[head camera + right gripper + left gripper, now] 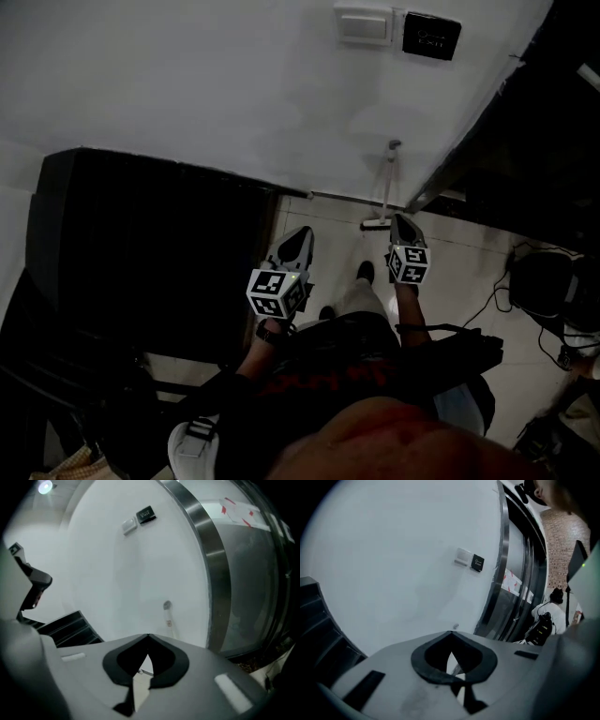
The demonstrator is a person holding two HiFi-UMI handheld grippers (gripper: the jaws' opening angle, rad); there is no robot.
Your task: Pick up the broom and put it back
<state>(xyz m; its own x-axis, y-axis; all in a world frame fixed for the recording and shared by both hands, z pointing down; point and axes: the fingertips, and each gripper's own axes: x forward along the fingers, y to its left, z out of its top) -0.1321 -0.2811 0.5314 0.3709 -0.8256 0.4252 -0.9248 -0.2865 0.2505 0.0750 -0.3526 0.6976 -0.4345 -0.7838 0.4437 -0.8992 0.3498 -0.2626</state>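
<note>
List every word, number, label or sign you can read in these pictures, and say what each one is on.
No text can be read as words.
Black wall panel: pale print, too small to read.
Broom handle: a small mark or label, blurred.
Glass door: red and white marks, no legible letters.
Marker cubes: black-and-white square patterns only, no letters.

A plain white wall (234,84) carries a pale switch plate (364,25) with a dark panel (431,36) just beside it and meets a pale tiled floor (469,272), with a dark stepped structure (141,244) at the left, a metal-framed glass door (211,564) at the right and a brick wall (562,541) beyond.
</note>
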